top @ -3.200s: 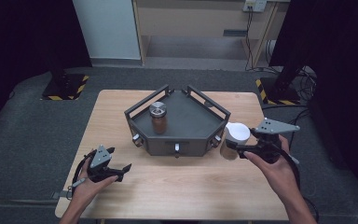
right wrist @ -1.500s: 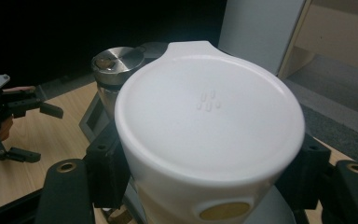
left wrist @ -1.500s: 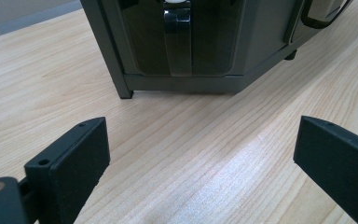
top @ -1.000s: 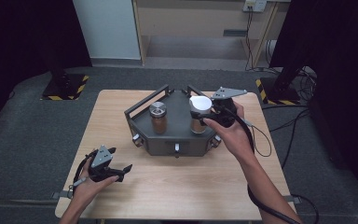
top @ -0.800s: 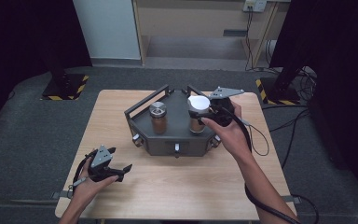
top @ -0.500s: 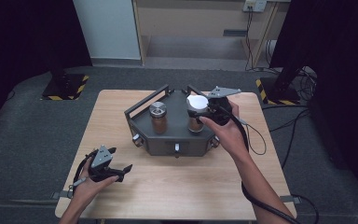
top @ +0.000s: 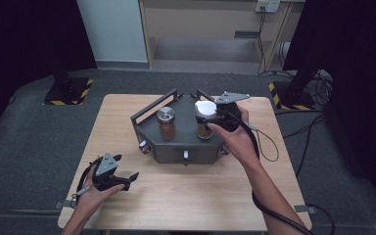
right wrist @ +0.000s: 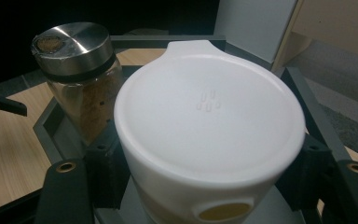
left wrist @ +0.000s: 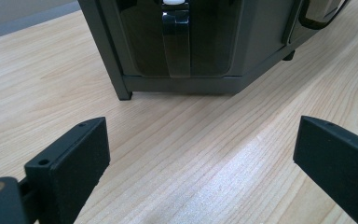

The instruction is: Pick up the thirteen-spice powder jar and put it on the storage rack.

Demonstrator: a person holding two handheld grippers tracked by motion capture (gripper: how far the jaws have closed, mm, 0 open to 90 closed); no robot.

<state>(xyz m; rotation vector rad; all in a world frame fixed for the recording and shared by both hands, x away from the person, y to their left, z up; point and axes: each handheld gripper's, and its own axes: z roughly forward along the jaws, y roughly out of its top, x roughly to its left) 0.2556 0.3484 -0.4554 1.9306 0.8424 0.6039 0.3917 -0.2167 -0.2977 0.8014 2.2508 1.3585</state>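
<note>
Standing on a pale wooden table (top: 186,191), dark curtains around.

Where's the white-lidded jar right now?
In the high view the white-lidded jar sits on the right side of the dark rack, clamped in the right gripper, with the steel-capped jar just to its left.

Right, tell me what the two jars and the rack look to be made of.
Silver-lidded jar: clear glass by the look, brown powder showing through; lid brushed metal, with a dull sheen. White-lidded jar: smooth matte lid, likely plastic. Rack: dark grey, flat matte panels, probably painted metal or plastic.
</note>
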